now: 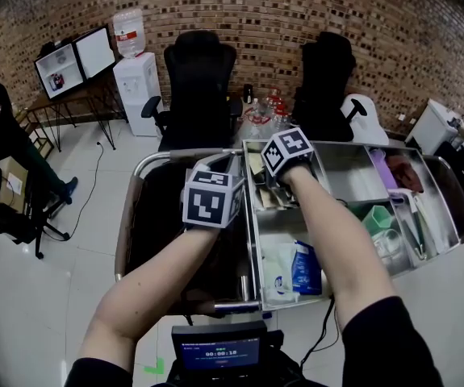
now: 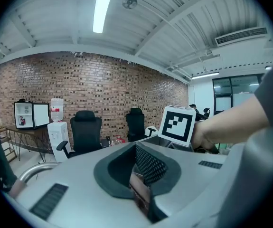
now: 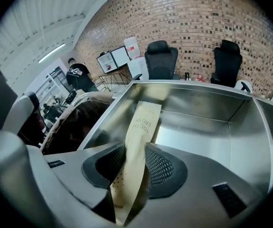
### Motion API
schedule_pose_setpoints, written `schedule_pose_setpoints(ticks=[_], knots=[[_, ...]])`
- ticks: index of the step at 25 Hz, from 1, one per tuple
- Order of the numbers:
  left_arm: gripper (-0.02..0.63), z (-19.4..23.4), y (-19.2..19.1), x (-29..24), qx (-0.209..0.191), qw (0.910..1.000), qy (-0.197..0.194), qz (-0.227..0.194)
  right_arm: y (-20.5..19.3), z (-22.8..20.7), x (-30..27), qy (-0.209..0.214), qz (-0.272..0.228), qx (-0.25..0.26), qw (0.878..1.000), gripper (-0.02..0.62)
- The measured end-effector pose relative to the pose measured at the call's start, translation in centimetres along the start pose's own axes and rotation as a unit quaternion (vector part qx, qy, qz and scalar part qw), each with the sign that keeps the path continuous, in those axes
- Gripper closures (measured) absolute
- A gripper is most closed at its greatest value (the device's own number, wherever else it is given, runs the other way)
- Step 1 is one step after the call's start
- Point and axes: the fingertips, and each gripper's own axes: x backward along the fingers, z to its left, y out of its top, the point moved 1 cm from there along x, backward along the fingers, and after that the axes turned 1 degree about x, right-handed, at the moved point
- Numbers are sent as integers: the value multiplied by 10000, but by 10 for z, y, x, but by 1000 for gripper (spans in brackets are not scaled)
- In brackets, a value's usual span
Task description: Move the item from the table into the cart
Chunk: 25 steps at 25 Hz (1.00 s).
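Closest in, a small screen glows at the bottom of the head view. Beyond it the left forearm and right forearm reach out over the cart. The right tool points steeply down into a bare steel compartment at the near-left corner of the cart's top tray. Its jaws stand about half open, with a tan paper toothbrush packet upright between them. The pads look slack on the packet rather than pinching it, and its far end leans toward the compartment's back wall. The left tool is closed, with nothing that I can make out between its pads. It hangs nearly level over the cart's dark bag, just beside the right tool. Blue and white packets lie in a nearer compartment. The step in hand appears to be the release, since the packet is already inside the cart's walls but not yet lying free on the steel floor. The next move probably calls for widening the right jaws enough for the packet to slide out. The right tool should then lift straight up so the pads do not drag the paper back out. No view shows the surface the packet came from.
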Motion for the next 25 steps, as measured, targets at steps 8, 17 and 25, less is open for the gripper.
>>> schedule_pose_setpoints(ticks=[8, 17, 25], knots=[[601, -7, 6, 9, 61, 10000, -34, -28, -11, 5, 9, -71, 280, 259, 9992, 440], [601, 1, 2, 13, 65, 10000, -32, -66, -3, 8, 8, -72, 201, 240, 9995, 440], [601, -23, 27, 27, 0, 9995, -148, -265, 17, 14, 77, -30, -796, 271, 9965, 440]])
